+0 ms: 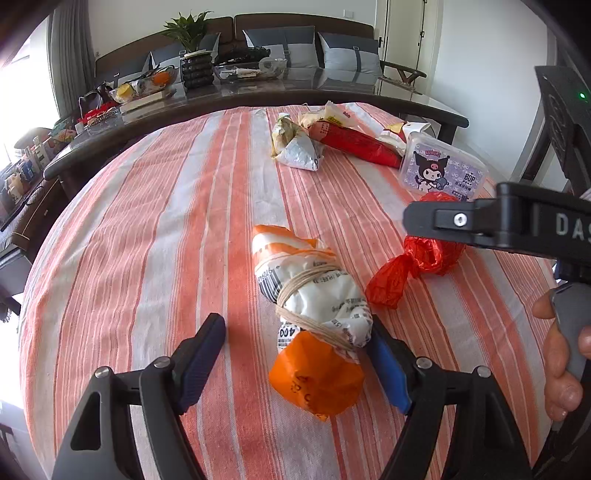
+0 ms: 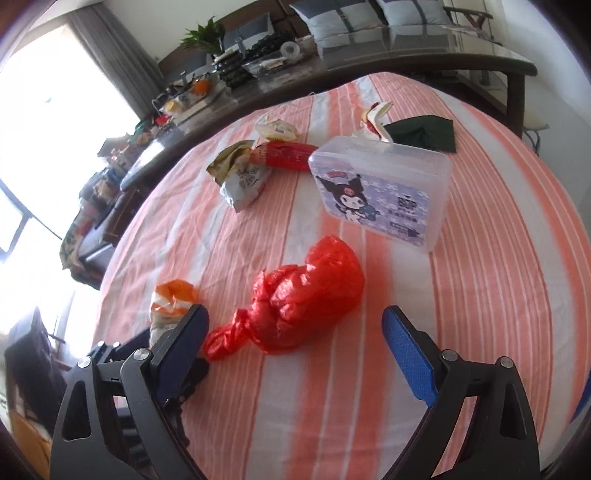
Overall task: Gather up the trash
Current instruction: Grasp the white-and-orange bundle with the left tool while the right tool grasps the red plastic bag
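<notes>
Now spread wide: left gripper (image 1: 295,354) loosely straddling string-tied bundle (image 1: 314,295), right gripper (image 2: 295,347) gaping around red bag (image 2: 295,302)

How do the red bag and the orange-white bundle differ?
The red bag is one colour, knotted at one end; the bundle is orange and white with print, bound with string. The red bag looks rounder, the bundle longer. The bundle lies between the left gripper's open jaws; the bag lies ahead of the right gripper. Both rest on the striped cloth.

1. A home living room: a dark wooden sofa (image 1: 303,27) with grey cushions (image 1: 349,55).
2. A cluttered glass-topped counter (image 1: 258,86) bearing a green potted plant (image 1: 190,31).
3. Grey window curtains (image 1: 68,55).
</notes>
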`<state>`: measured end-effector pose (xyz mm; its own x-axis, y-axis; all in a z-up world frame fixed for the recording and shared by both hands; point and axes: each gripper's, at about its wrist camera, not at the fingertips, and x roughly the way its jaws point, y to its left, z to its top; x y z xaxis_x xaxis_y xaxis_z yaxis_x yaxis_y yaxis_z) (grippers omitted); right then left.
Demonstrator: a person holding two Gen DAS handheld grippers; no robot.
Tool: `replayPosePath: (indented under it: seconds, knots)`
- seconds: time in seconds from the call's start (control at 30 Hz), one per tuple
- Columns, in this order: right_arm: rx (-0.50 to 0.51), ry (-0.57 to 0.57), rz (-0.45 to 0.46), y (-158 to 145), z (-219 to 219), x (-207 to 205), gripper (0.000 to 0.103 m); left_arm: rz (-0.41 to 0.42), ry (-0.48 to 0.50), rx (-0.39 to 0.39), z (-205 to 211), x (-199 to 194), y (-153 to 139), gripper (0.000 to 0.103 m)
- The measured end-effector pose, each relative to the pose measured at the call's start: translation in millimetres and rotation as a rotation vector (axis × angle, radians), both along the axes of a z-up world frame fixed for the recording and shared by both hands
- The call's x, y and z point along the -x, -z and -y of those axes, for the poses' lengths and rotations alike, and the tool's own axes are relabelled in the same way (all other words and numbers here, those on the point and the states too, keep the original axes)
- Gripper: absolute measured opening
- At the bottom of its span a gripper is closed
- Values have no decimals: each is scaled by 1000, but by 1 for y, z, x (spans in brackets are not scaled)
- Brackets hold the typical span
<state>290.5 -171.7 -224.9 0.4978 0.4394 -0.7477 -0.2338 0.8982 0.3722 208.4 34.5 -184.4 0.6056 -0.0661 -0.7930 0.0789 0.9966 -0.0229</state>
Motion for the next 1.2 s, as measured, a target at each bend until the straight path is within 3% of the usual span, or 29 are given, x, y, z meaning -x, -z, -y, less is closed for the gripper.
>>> replayPosePath:
  seconds: [0.2, 0.47, 0.67, 0.87, 1.2]
  knots:
    - [232, -77, 52, 13, -27, 2, 91, 0, 0, 2, 0, 0, 0, 79]
    - [353, -108, 85, 15, 33, 33, 86, 0, 1, 7, 0, 0, 0, 79]
    - [270, -95, 79, 6, 47, 38, 86, 3, 1, 21, -2, 1, -1, 78]
    - [174, -81, 66, -4, 34, 32, 86, 3, 32, 153, -22, 14, -11, 78]
    - [207, -116, 18, -10, 7, 3, 83, -36, 36, 124, -8, -7, -8, 78]
